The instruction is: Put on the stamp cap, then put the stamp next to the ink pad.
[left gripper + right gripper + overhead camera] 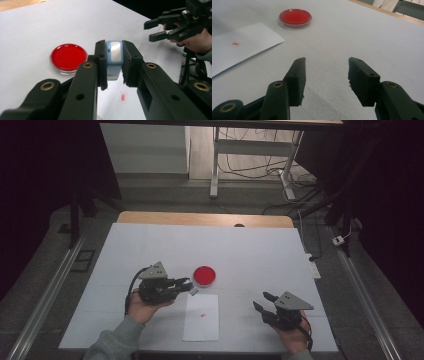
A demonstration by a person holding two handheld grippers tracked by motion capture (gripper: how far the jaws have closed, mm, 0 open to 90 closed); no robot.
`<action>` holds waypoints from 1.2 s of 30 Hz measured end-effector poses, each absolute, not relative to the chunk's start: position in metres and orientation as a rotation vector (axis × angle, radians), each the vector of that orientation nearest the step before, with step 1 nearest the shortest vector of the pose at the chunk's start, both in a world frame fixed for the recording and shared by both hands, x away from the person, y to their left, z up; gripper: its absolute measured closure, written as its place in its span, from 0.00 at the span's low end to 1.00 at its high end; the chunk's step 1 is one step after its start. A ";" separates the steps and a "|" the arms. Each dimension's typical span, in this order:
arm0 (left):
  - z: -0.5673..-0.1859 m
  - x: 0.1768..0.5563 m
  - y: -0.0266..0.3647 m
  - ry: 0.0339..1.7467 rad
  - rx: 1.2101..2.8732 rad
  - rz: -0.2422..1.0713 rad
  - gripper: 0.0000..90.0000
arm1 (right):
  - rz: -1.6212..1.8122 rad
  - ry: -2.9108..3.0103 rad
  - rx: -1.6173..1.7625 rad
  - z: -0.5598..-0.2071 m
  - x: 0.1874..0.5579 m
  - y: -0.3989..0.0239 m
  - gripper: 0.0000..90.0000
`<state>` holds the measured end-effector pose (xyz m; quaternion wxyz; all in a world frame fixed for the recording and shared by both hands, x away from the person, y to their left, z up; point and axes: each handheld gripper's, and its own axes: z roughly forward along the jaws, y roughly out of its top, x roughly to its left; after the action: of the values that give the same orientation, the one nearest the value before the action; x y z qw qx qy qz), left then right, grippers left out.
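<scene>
Left gripper view: small blue stamp (pixel 114 58), pale grey face, upright.

White-covered worktop (pixel 250 250) with a bare wooden strip along its far edge (pixel 200 219). Red round dish (pixel 204 276) near the middle. White paper sheet (pixel 201 317) lies just near of the dish, close to the near edge, small red mark (pixel 202 315) on it. On the floor beyond: white desk frame (pixel 215 165), tangled cables (pixel 260 167).
</scene>
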<state>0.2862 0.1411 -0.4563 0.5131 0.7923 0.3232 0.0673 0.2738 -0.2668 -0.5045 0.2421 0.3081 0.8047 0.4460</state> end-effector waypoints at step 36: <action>-0.489 0.308 0.155 0.933 2.048 0.276 0.84 | 1.209 2.220 0.850 -0.508 0.278 -0.267 0.53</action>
<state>0.3081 0.1546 -0.4887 0.4232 0.8184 0.3728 0.1103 0.2785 -0.2674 -0.5080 0.2350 0.3098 0.8092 0.4405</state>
